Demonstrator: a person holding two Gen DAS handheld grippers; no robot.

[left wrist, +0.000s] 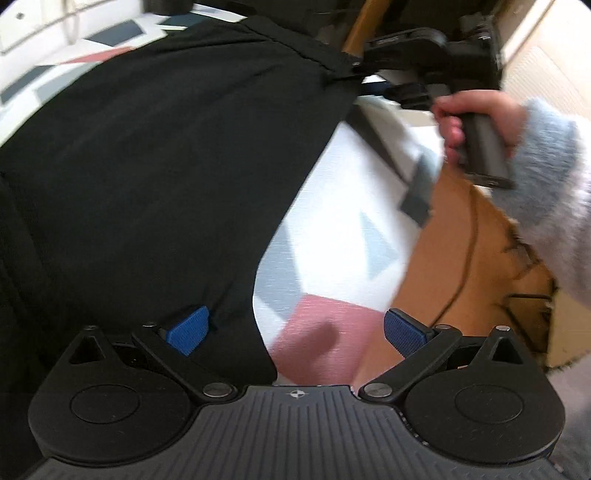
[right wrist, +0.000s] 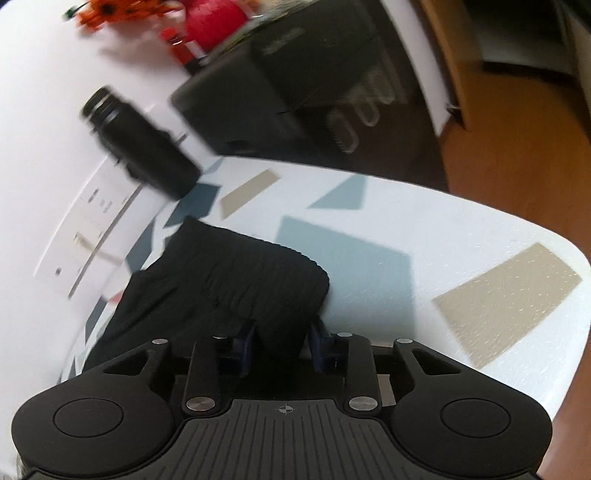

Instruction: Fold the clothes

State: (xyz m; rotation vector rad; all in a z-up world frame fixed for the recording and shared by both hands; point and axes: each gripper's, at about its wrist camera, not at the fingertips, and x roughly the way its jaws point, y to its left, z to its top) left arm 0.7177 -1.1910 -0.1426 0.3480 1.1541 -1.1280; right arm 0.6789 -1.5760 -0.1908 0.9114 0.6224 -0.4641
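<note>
A black garment (left wrist: 155,177) lies spread over a white table cover with coloured patches (left wrist: 332,221). My left gripper (left wrist: 295,332) stands wide open above the garment's near edge. Its left pad (left wrist: 188,334) is over the black cloth and its right pad (left wrist: 404,332) is over the table's rim; nothing is pinched. My right gripper (left wrist: 399,55) sits at the garment's far corner, held by a hand in a fuzzy grey sleeve (left wrist: 550,177). In the right wrist view that gripper (right wrist: 282,343) is shut on a bunched, ribbed edge of the black garment (right wrist: 251,273).
A black bottle (right wrist: 140,144) lies on its side beside a white sheet (right wrist: 92,221). Behind it stand a black case (right wrist: 280,92) and red and orange items (right wrist: 210,22). Wooden floor (right wrist: 517,147) runs past the table's edge, with a cardboard box (left wrist: 480,258) there.
</note>
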